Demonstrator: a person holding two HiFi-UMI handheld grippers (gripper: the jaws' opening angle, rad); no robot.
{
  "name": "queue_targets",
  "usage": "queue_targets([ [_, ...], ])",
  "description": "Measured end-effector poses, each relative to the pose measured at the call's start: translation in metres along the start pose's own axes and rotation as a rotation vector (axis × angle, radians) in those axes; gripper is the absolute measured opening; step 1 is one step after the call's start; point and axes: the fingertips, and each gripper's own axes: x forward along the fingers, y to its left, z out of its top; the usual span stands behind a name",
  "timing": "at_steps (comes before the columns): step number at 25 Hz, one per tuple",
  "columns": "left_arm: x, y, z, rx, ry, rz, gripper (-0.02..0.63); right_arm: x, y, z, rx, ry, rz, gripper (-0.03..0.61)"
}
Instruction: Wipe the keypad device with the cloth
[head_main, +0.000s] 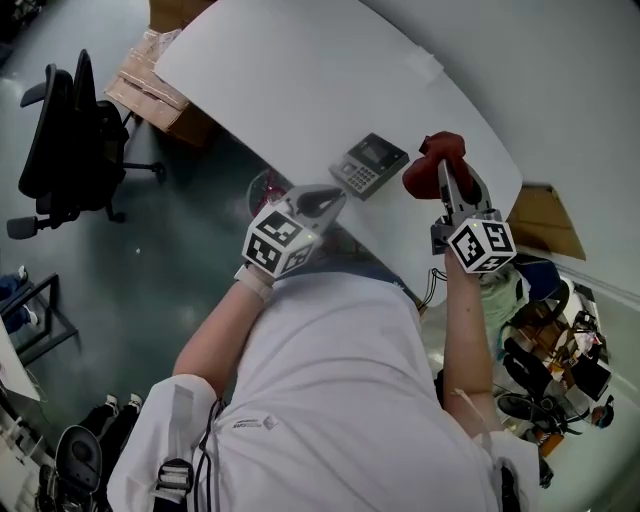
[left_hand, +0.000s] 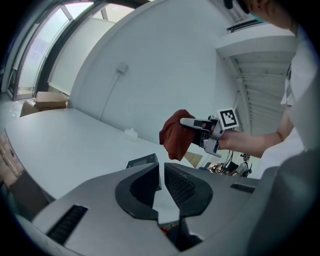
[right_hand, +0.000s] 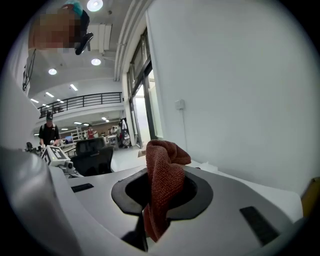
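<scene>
Jaws: the right gripper (head_main: 448, 186) pinches the red cloth (head_main: 428, 165), and the left gripper (head_main: 322, 200) has its pair pressed together, empty. The keypad device (head_main: 368, 163) sits by the white table's (head_main: 300, 70) near edge between them, untouched. Looks like the approach step to me; next the cloth needs lowering leftward onto it.

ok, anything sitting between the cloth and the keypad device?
No. In the head view only a sliver of bare white table separates the red cloth, pinched in the right gripper's jaws, from the keypad device.
</scene>
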Motion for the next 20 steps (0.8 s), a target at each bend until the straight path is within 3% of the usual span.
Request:
queue_targets([
  [5,0.025,0.003,-0.017,-0.033,0.046,0.045,0.03,0.032,-0.014,-0.013,-0.026,0.059,0.06,0.077],
  [7,0.035,0.003,-0.026,-0.049,0.083,0.058,0.128,0.045,-0.018,-0.018,-0.039,0.08,0.081,0.077],
  [9,0.044,0.005,-0.03,-0.046,0.104,0.074,0.145,0.057,-0.019,-0.023,-0.052,0.104,0.097,0.077],
  [13,0.058,0.012,-0.034,-0.039,0.122,0.113,0.155,0.076,-0.02,-0.042,-0.075,0.169,0.127,0.077],
  [20,0.08,0.01,-0.054,-0.024,0.192,0.104,0.158,0.094,-0.01,-0.084,-0.142,0.301,0.185,0.077],
])
